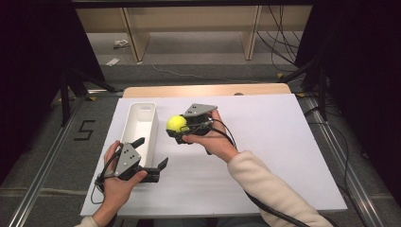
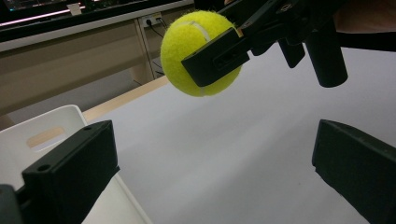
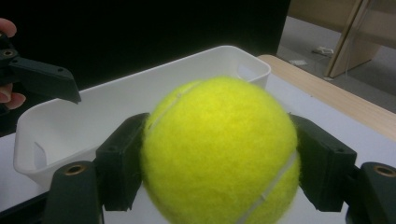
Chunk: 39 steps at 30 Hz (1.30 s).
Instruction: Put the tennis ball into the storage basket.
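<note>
A yellow tennis ball [image 1: 177, 123] is held above the white table cover, just right of a long white bin [image 1: 140, 128]. My right gripper [image 1: 178, 126] is shut on the ball [image 3: 219, 151], its two black jaws pressing on either side. In the left gripper view the ball [image 2: 201, 51] hangs ahead, up in the air, clamped by the other gripper. My left gripper [image 1: 152, 157] rests near the bin's near end, open, with nothing between its jaws. The bin [image 3: 116, 107] looks empty.
A white sheet [image 1: 265, 142] covers the table, with a wooden strip [image 1: 208, 90] along its far edge. Beyond the table stand wooden shelf legs [image 1: 135, 35] and loose cables on the floor. Metal rails run along both sides.
</note>
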Each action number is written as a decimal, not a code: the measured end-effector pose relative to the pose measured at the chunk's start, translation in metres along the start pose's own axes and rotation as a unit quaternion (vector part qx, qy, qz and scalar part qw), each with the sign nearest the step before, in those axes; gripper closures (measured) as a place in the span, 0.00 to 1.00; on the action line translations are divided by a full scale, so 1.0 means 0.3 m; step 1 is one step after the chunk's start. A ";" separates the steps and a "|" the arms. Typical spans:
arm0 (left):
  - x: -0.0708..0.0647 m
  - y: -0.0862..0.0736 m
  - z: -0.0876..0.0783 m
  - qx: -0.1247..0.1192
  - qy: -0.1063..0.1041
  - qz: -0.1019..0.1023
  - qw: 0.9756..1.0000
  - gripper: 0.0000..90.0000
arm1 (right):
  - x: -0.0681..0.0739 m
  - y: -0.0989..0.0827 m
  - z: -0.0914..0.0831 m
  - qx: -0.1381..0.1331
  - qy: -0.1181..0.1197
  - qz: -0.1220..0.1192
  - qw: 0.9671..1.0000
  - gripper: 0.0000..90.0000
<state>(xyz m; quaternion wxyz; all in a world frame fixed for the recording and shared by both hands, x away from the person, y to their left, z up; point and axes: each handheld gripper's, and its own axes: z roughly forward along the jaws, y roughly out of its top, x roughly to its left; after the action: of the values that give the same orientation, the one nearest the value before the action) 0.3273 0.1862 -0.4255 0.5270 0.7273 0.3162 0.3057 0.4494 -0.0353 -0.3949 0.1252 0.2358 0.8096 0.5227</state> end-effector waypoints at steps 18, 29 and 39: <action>0.000 0.000 0.000 0.000 0.000 0.000 1.000 0.00 | 0.008 0.019 0.016 -0.002 0.001 -0.002 1.000 0.30; 0.000 0.000 -0.001 0.000 0.001 0.000 1.000 0.00 | 0.015 0.029 0.029 -0.002 0.003 -0.003 1.000 0.30; 0.001 0.002 0.001 -0.005 -0.003 0.004 1.000 0.00 | 0.022 0.044 0.041 -0.003 0.006 -0.006 1.000 0.30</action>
<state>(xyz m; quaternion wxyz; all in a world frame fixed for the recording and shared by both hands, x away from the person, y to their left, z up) 0.3279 0.1861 -0.4252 0.5303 0.7267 0.3102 0.3074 0.4526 -0.0177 -0.3878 0.1238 0.2278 0.8103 0.5255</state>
